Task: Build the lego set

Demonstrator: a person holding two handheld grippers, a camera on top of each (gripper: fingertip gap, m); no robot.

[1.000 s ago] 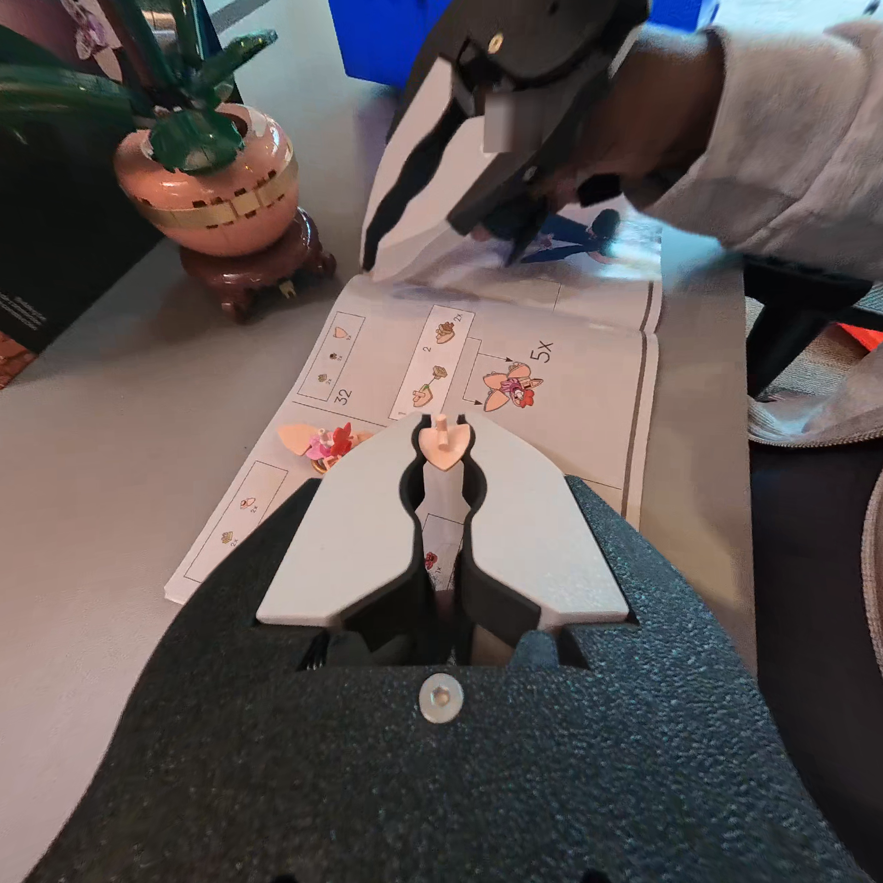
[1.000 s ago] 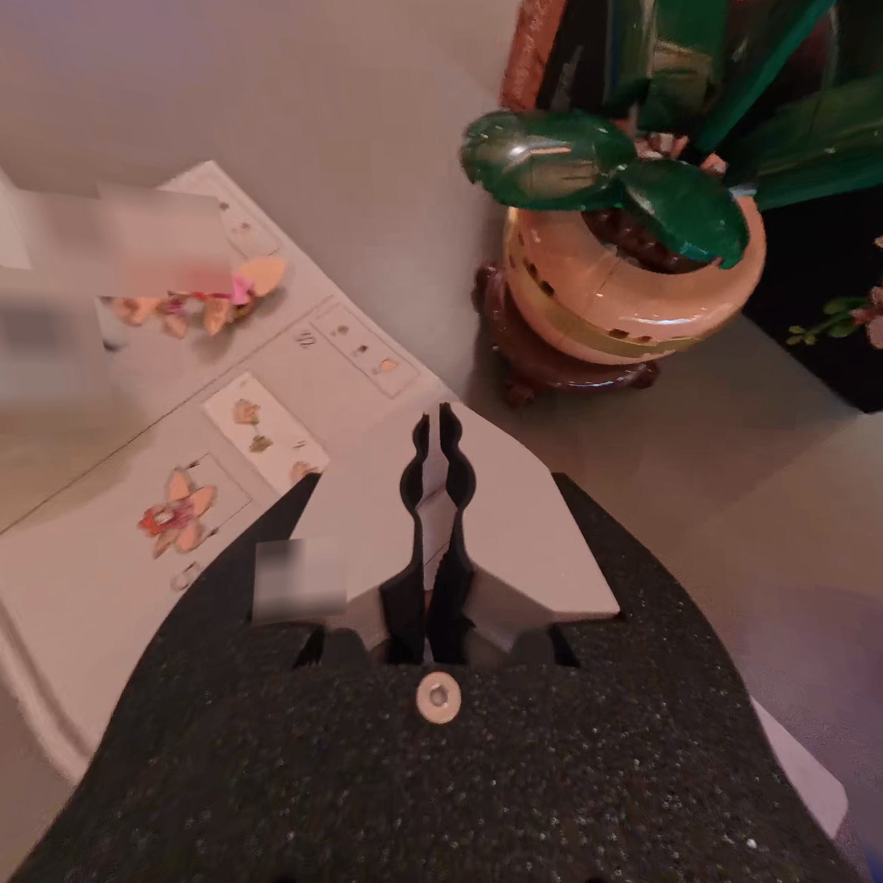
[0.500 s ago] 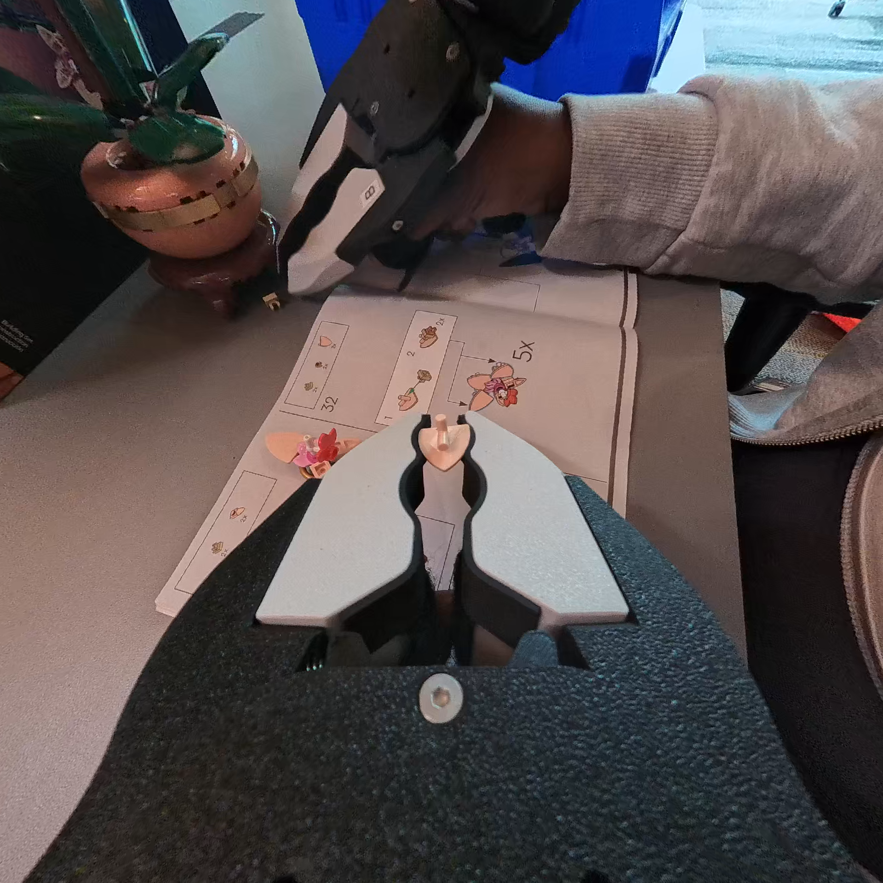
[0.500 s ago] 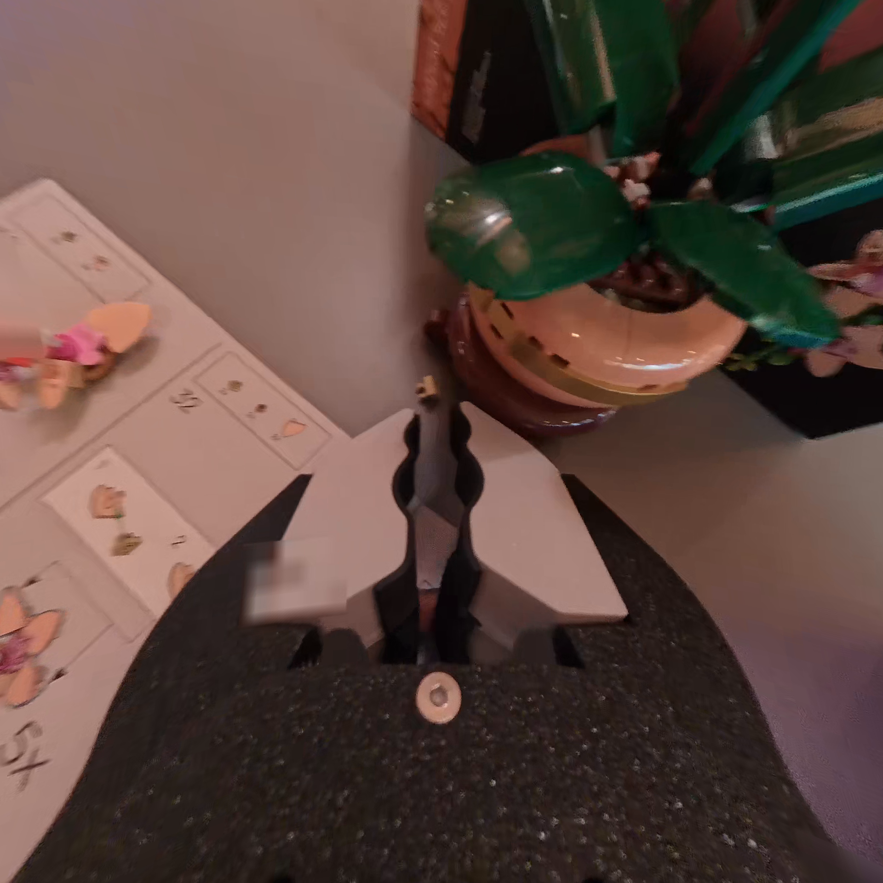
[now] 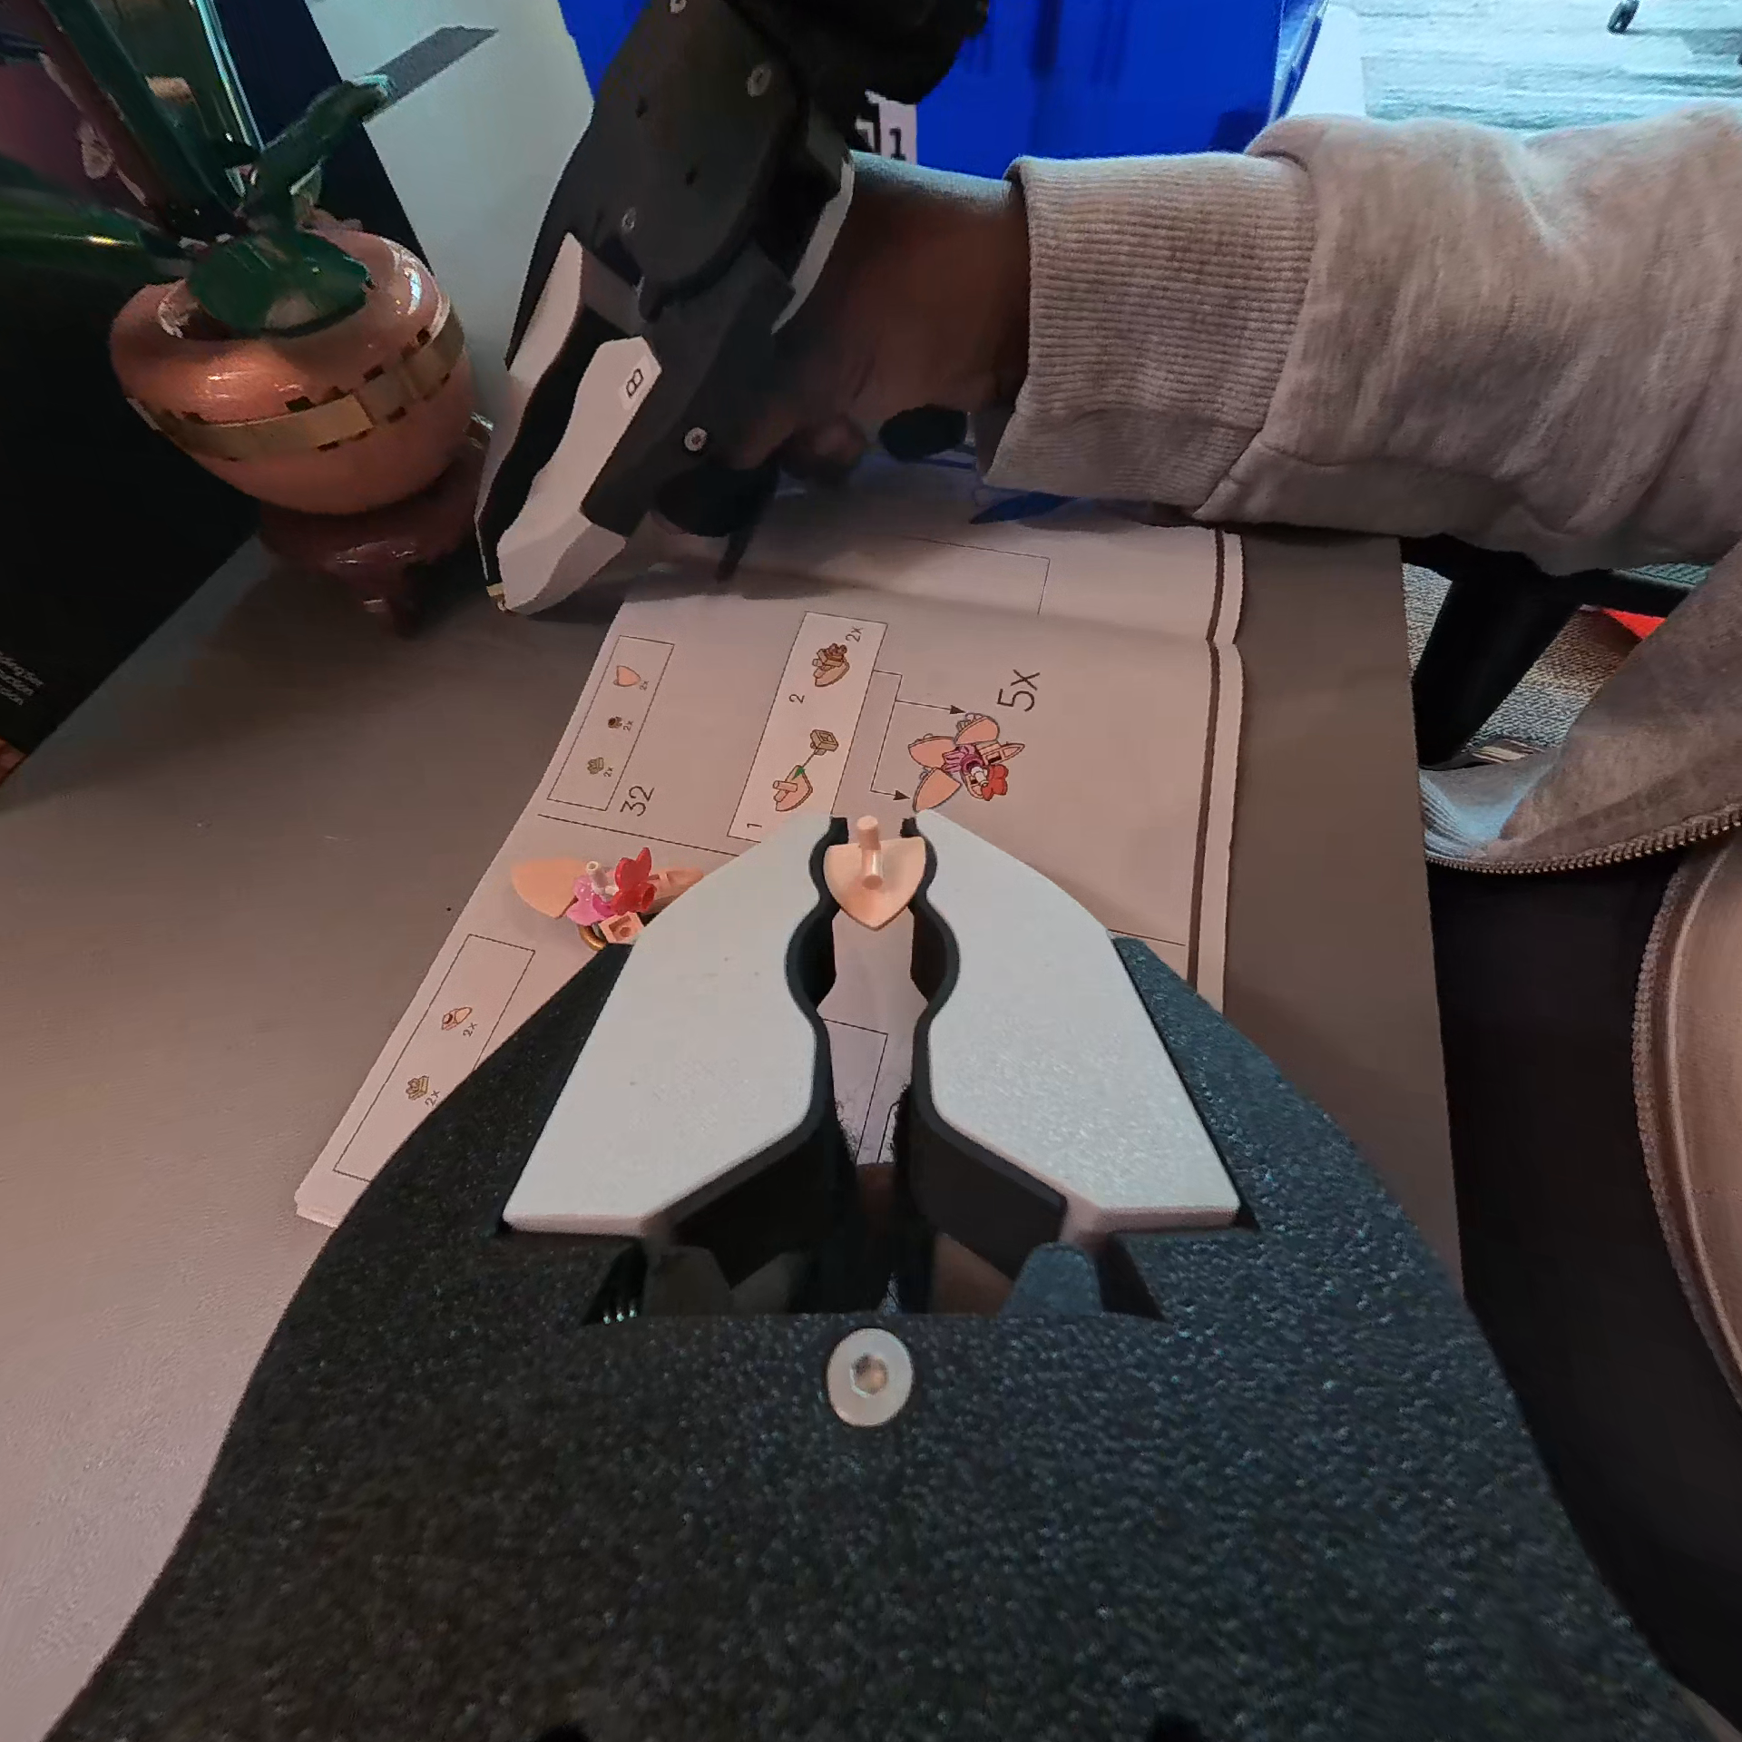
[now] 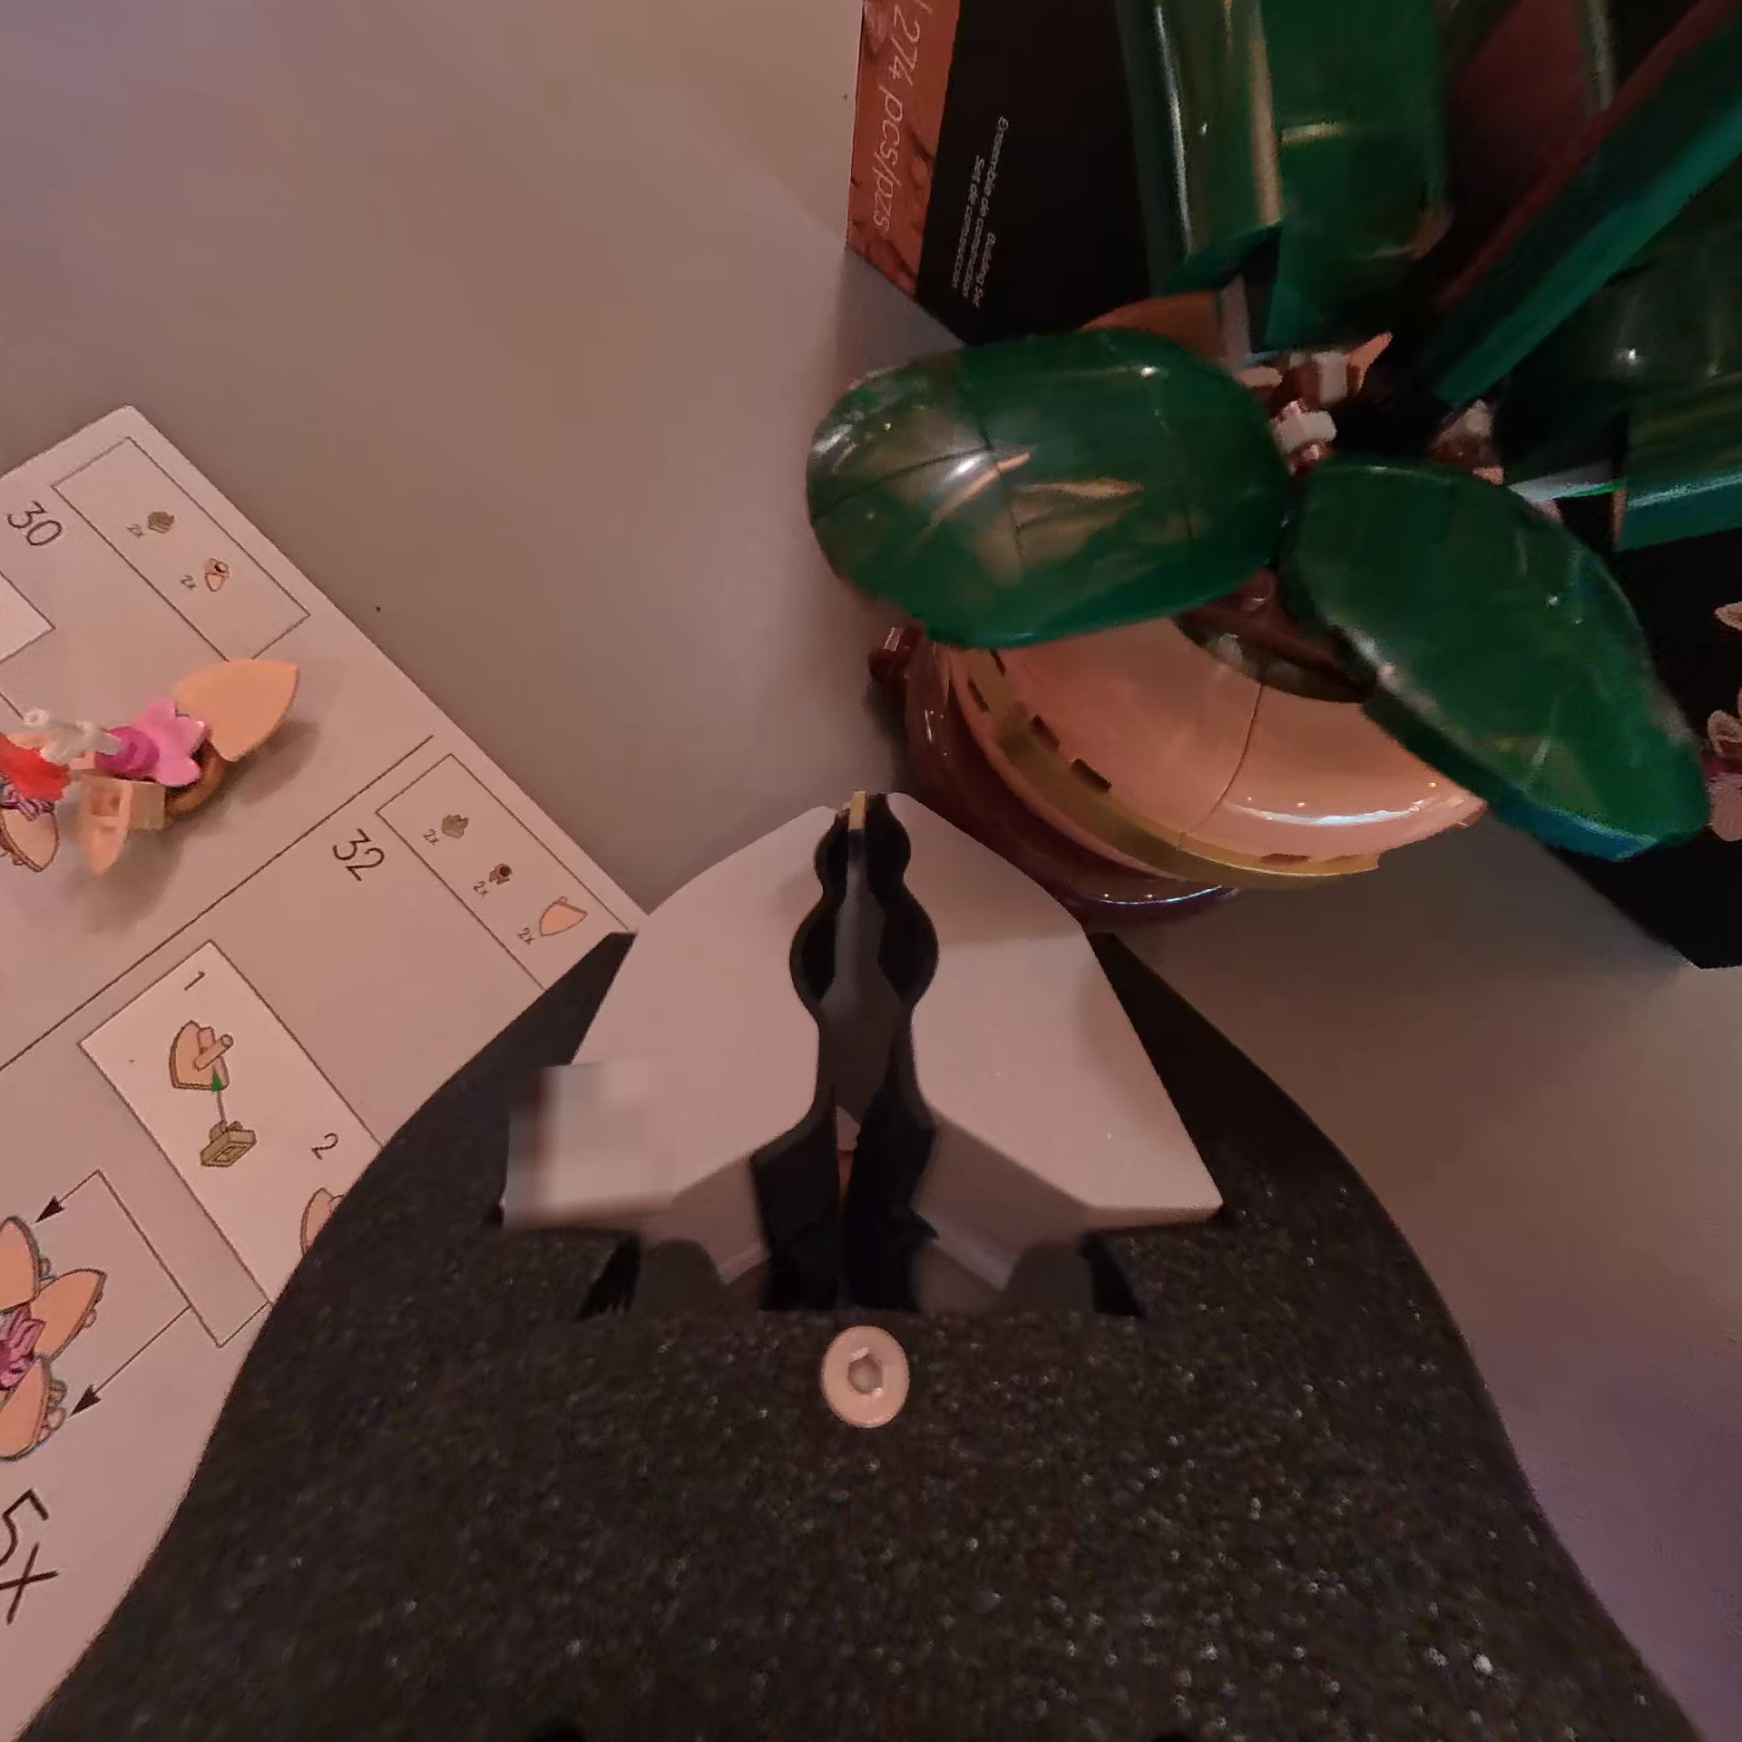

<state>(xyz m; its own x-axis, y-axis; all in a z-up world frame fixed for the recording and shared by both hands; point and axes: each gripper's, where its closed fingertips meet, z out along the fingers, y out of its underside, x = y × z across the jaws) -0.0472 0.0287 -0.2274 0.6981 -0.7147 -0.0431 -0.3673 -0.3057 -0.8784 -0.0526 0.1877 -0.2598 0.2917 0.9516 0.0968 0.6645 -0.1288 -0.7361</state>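
My left gripper [image 5: 872,834] is shut on a pale pink petal piece [image 5: 872,886] with a small peg, held above the open instruction booklet [image 5: 1084,660]. My right gripper [image 6: 860,825] is shut on a tiny tan piece [image 6: 858,811] at the table surface beside the base of the lego plant pot [image 6: 1178,782]; it also shows in the left wrist view [image 5: 514,589], tips down by the pot [image 5: 292,415]. A part-built pink and red flower [image 5: 603,891] lies on the booklet's left edge, also in the right wrist view [image 6: 141,754].
Large green leaves [image 6: 1046,490] hang over the pot. The dark set box [image 6: 952,170] stands behind it. A person's grey sleeve [image 5: 1367,330] crosses over the booklet's far side. A blue bin [image 5: 1084,75] stands at the back.
My right gripper moved left from over the booklet to the pot's base, lowered, and closed on the tiny tan piece. My left gripper held still with the petal.
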